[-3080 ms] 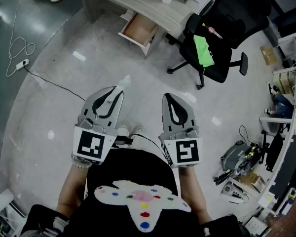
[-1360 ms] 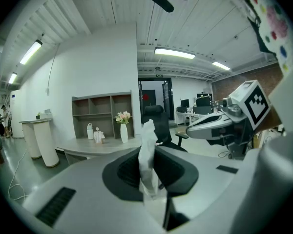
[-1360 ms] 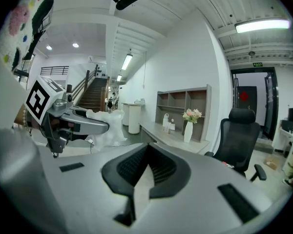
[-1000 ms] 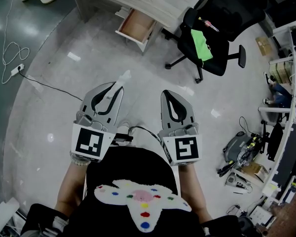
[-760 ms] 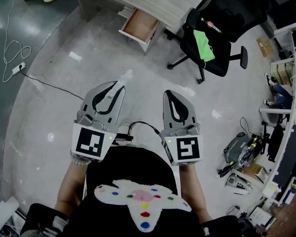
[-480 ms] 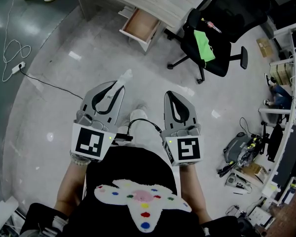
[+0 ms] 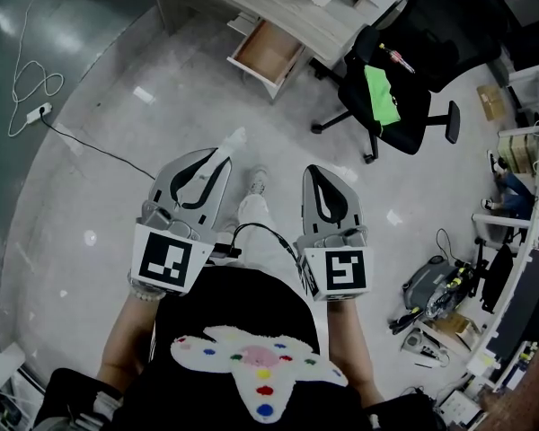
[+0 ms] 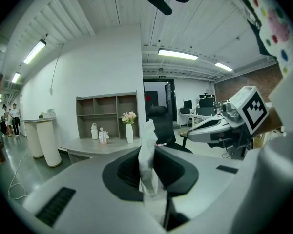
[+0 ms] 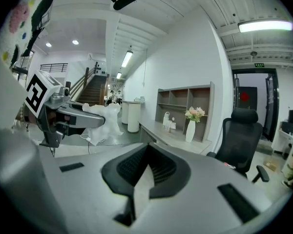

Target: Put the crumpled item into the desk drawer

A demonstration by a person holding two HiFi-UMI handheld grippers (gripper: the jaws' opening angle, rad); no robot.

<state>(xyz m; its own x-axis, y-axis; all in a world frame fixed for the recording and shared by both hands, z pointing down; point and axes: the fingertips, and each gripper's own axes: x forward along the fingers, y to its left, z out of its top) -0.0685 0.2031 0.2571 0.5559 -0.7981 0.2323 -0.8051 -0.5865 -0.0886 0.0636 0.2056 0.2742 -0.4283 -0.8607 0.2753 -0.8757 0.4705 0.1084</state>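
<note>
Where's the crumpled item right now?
In the head view, the crumpled item is clamped in the left gripper, poking past its tips, left of the right gripper, short of the open drawer.

Head camera looking steeply down, gripper cameras low, facing forward, all sharing desk (image 7: pixel 278 7), chair (image 7: pixel 427 25)

White paper (image 7: pixel 234 138) shows against the grey, black-lined left gripper (image 7: pixel 223 151). The matching right gripper (image 7: pixel 316 171) carries the same cube (image 7: pixel 334 272) of black-and-white squares. At far right a bright green sheet (image 7: pixel 380 92) marks the black chair (image 7: pixel 418 124) beside the pale-brown drawer (image 7: pixel 268 48), while the near black shirt (image 7: pixel 242 299) bears a white patch (image 7: pixel 251 366) dotted red, yellow, blue and green over a mottled pale-grey floor (image 7: pixel 99 205).
</note>
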